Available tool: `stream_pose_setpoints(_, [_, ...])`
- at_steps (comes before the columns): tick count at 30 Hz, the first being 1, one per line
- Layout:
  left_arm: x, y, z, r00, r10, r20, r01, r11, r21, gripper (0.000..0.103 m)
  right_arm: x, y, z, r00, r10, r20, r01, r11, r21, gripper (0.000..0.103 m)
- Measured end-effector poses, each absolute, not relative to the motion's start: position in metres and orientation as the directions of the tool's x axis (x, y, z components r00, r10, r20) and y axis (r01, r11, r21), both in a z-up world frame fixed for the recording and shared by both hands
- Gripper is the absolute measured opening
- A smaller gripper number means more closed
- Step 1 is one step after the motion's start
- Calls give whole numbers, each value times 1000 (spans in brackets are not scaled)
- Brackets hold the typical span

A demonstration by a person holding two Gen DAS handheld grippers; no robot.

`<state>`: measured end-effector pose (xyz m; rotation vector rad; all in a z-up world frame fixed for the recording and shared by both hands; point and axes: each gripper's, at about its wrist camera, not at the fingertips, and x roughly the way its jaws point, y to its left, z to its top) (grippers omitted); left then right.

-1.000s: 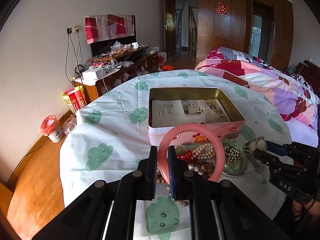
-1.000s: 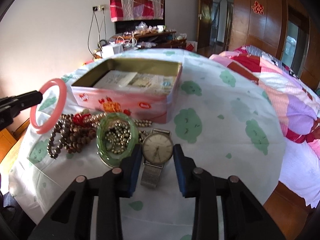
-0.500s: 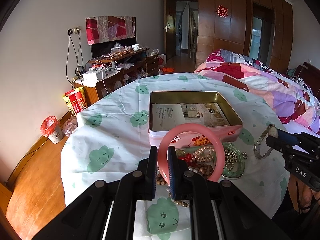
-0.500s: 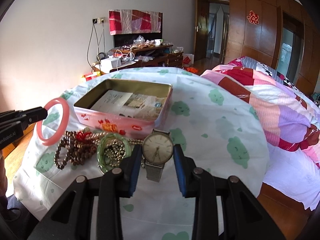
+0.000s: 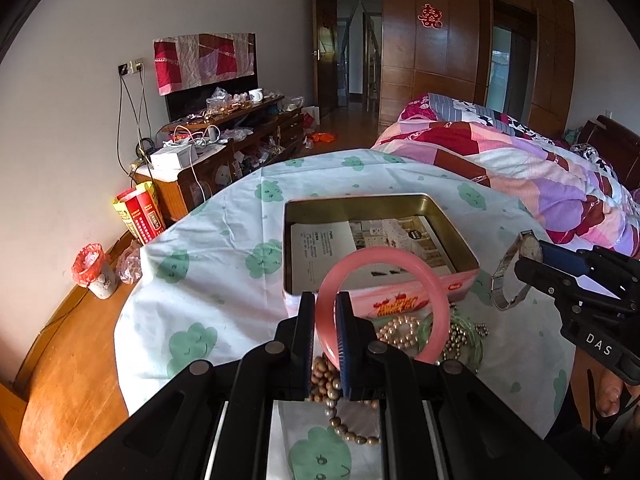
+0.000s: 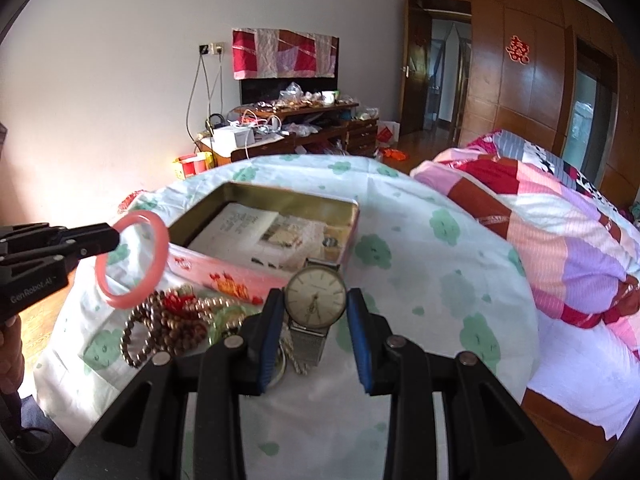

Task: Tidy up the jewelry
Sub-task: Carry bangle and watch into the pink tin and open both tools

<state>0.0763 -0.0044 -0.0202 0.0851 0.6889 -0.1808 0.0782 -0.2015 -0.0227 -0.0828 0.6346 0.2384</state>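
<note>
Left wrist view reads "DAS" in white on the black body of the right gripper [image 5: 532, 258], while the right wrist view shows "GenRobot.AI" on the side of the left gripper [image 6: 114, 236]. A red double-happiness character [image 5: 430, 16] hangs on the wooden wardrobe door, and the printed leaflet [image 5: 360, 240] lining the tin carries text too small to read.

Left jaws are clenched on the rim of the pink bangle [image 5: 382, 302], which stands upright in the air over the near wall of the open pink tin [image 5: 400, 300]. Right jaws grasp the wristwatch [image 6: 316, 296] by its round case, dial facing the camera, the metal mesh strap hanging below and clear of the surface [image 6: 420, 248].

On the cloud-print cloth in front of the tin lie the brown bead bracelets [image 6: 160, 328], a pearl strand [image 5: 394, 330] and the green bangle [image 5: 468, 336] with small metal beads inside it.

Compared with a second ago, the watch has been lifted off the surface, where it lay beside the green bangle, and both grippers now sit higher, the bangle raised from in front of the tin to above its edge.
</note>
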Motion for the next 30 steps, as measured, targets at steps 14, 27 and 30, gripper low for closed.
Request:
stream_pose_setpoints(14, [136, -8, -15, 749, -82, -657, 187, 978, 92, 9, 120, -187, 0, 793, 219, -568, -290, 956, -37, 34])
stream_pose_setpoints(27, [184, -12, -35, 712, -34, -701, 160, 981, 115, 9, 166, -177, -12, 773, 231, -591, -294, 956, -11, 34])
stream_pose_setpoints(30, [191, -14, -41, 702, -27, -712, 158, 980, 118, 9, 174, -175, -18, 767, 223, -602, -288, 958, -12, 34])
